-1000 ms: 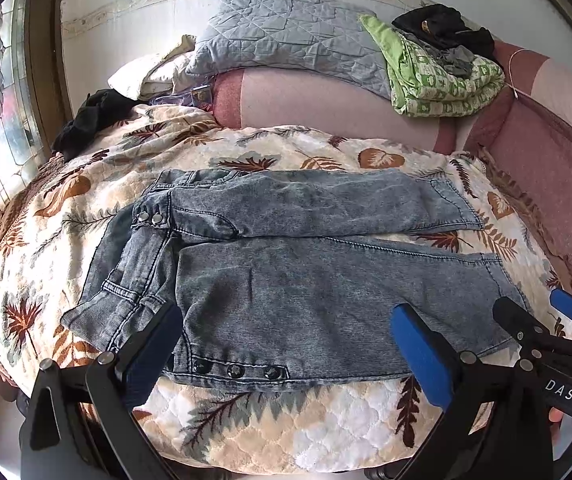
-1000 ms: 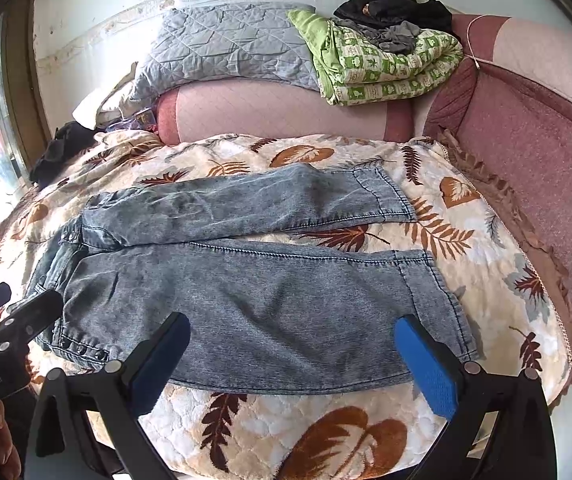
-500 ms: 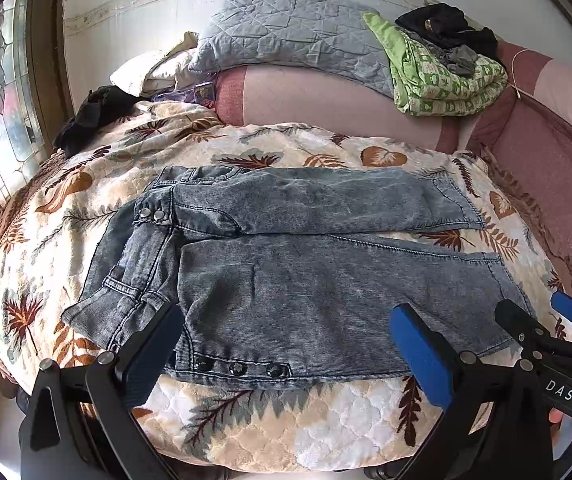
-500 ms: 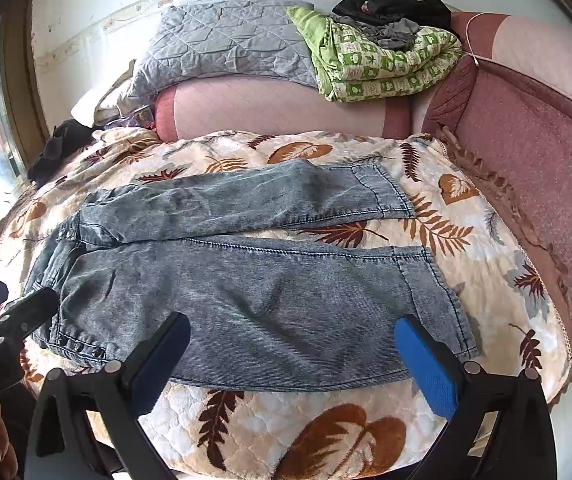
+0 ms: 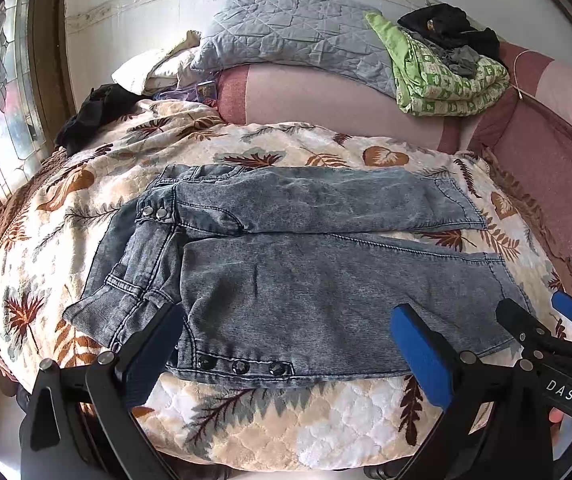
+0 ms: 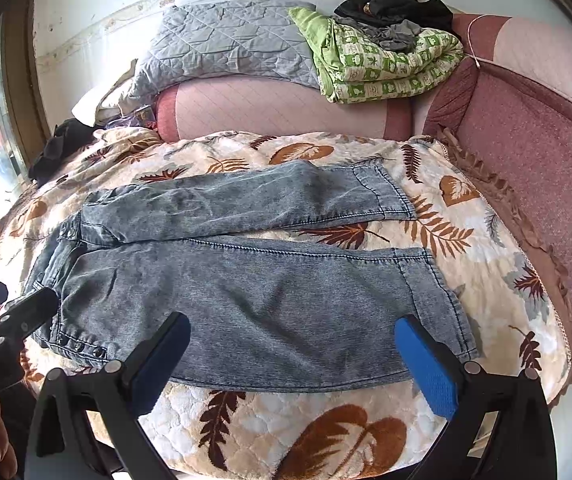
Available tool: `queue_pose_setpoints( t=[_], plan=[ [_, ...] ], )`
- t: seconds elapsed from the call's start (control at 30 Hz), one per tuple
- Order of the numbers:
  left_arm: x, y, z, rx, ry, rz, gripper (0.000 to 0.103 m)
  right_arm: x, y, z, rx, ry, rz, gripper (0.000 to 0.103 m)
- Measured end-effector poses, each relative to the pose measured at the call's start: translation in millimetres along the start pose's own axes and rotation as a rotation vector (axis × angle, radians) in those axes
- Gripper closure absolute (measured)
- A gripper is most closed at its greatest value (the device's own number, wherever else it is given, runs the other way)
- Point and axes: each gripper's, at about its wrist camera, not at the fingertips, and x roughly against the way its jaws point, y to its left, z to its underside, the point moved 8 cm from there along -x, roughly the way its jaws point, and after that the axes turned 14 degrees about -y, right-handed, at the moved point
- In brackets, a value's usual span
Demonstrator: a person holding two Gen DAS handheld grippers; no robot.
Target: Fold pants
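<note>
- The pants [image 5: 306,280] lie flat on the leaf blanket [image 5: 286,420], legs spread apart, waist toward the window side.
- The left gripper [image 5: 286,344] hangs over the near edge of the pants by the snaps, jaws wide apart, holding nothing.
- The right gripper [image 6: 294,356] hangs over the near leg, jaws wide apart too.

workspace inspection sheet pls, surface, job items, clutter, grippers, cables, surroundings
surface: leaf-print quilt over the bed.
job's things: grey jeans spread flat, unfolded, waist to the left, legs apart.
clutter: grey quilted pillow, green blanket with dark clothes on top, black garment by the window.
grippers: left gripper and right gripper both open, holding nothing, above the near edge.
cables: nothing seen.
surroundings: pink padded headboard, patterned glass window, white wall.
</note>
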Motion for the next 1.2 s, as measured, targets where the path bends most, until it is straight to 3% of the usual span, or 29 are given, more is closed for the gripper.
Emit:
queue_pose_setpoints(
  t=[0.9, 1.0, 1.13, 1.2],
  plan=[
    [-1.7, 2.4, 0.9, 0.005, 0.011, 0.003, 0.0, -1.9, 5.2, -1.5, 0.007, 0.006, -0.009, 0.0],
    [-10.1, 7.1, 8.0, 0.028, 0.052, 0.034, 0.0, -6.8, 3.6, 2.7, -0.026, 0.035, -0.045, 0.0],
    [-37.4, 21.5, 38.4, 0.069, 0.216, 0.089, 0.0, -19.0, -14.1, 10.0, -0.084, 0.088, -0.091, 0.0],
    [-44.9, 30.6, 48.8, 0.082, 0.239, 0.083, 0.0, -28.0, -30.2, 11.2, -0.111, 0.107, -0.083, 0.0]
  ],
)
